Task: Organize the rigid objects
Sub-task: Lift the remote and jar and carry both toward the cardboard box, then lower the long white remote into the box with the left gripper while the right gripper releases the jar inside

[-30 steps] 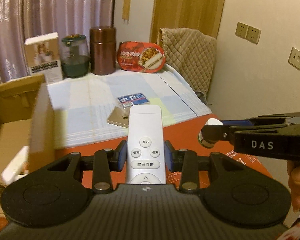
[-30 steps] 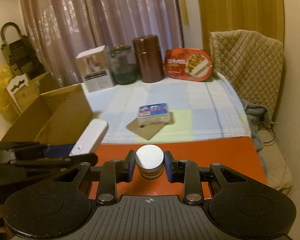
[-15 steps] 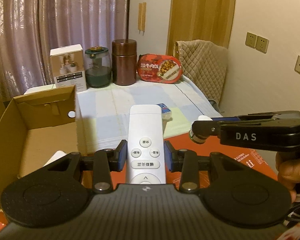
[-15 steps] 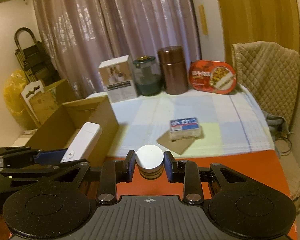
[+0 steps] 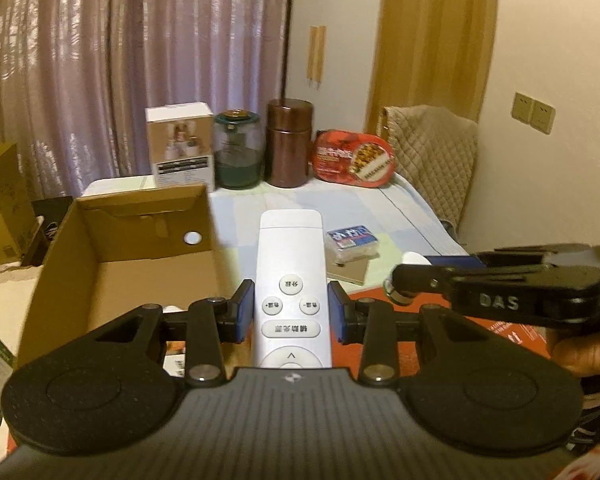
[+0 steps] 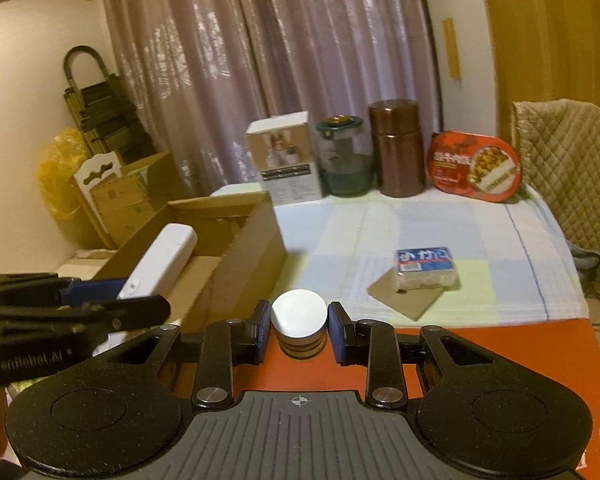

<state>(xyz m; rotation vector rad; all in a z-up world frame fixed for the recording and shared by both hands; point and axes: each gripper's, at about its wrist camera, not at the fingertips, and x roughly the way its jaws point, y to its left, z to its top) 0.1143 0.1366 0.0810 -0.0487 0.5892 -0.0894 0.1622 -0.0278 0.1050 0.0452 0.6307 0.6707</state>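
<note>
My left gripper (image 5: 291, 311) is shut on a white remote control (image 5: 291, 276), which points away from me, held in the air beside the open cardboard box (image 5: 112, 248). In the right wrist view the same remote (image 6: 160, 266) hangs over the box (image 6: 236, 240) at the left. My right gripper (image 6: 299, 326) is shut on a small round jar with a white lid (image 6: 299, 314) above the red surface (image 6: 500, 344). The left wrist view shows that jar (image 5: 410, 264) at the tip of the right gripper, to the right of the remote.
On the checked cloth (image 6: 380, 232) lie a blue-labelled packet (image 6: 426, 270) on a brown card, and at the back a white carton (image 6: 284, 160), a glass jar (image 6: 342, 156), a brown canister (image 6: 398, 148) and a red food tray (image 6: 476, 166). A quilted chair (image 6: 572, 152) stands at the right.
Both grippers have risen and swung left with their loads. The cardboard box has come fully into view and the remote is now closer to it.
</note>
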